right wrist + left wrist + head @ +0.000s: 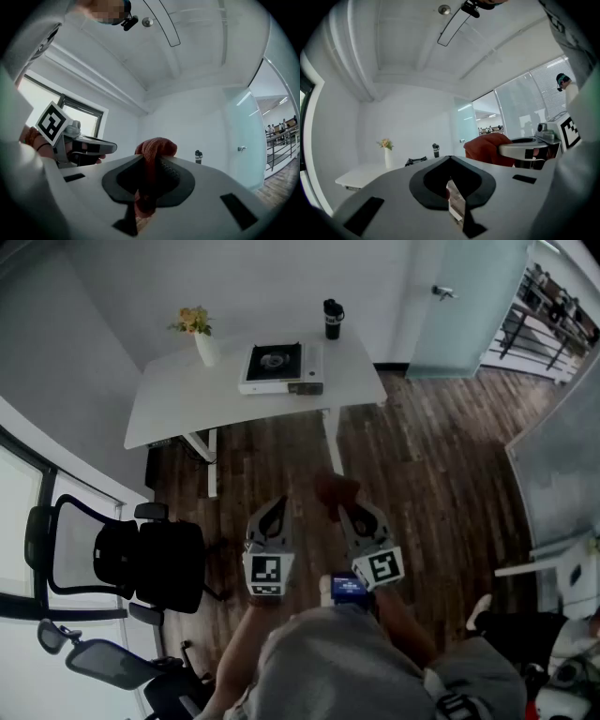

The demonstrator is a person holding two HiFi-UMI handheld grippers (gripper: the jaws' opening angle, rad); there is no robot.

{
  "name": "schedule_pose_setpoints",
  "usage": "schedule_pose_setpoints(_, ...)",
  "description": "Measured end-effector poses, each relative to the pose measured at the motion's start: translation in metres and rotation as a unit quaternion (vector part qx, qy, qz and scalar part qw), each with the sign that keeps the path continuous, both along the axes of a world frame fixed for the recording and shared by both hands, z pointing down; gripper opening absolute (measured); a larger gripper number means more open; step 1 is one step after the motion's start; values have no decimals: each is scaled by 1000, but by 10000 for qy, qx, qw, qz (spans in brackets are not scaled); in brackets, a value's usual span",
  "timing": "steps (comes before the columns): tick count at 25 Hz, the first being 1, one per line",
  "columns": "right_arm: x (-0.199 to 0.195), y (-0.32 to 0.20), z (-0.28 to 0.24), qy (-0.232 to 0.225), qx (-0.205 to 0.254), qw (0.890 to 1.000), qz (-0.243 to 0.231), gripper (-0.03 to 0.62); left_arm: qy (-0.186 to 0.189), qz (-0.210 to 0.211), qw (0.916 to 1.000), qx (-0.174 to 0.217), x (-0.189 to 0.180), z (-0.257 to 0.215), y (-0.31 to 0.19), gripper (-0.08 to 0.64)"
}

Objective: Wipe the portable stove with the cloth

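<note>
In the head view a white portable stove with a black burner plate (281, 367) is seen on the white worktop (178, 395) in the upper middle of the frame. Its long side runs across the frame, left to right. A white vase of yellow flowers (204, 338) stands just to its left and a black bottle (333, 320) above its right end.

Both tongs are held level over the dark wooden floor (422, 474) in the lower middle of the frame, well apart from the worktop. The left tongs (274, 507) are fully closed with nothing between them. The right tongs (352, 512) are clamped on a rust-red knitted cloth (154, 147), which bulges above the jaw tips and hangs below them.

The stove lies straight up the frame from the tongs. The left tongs sit almost directly beneath it and the cloth-bearing right tongs slightly to the right, so neither is judged clearly nearer. An approach to the worktop is judged necessary before any wiping can begin.
</note>
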State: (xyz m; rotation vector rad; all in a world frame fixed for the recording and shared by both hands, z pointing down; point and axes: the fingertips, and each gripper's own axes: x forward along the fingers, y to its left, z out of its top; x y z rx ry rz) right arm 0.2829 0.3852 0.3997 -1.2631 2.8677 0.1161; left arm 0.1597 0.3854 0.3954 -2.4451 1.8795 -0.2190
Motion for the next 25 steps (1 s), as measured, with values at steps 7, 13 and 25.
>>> schedule_pose_setpoints(7, 3, -42, 6, -143, -88, 9989, -438, 61, -11, -114, 9999, -93, 12, 10, -42, 28)
schedule_pose_setpoints(13, 15, -85, 17, -161, -221, 9980, -566, 61, -57, -286, 9994, -176, 18, 19, -73, 28)
schedule_pose_setpoints(25, 5, -156, 41, 8, -558, 9973, -475, 61, 86, -241, 9988, -406, -3, 41, -142, 28)
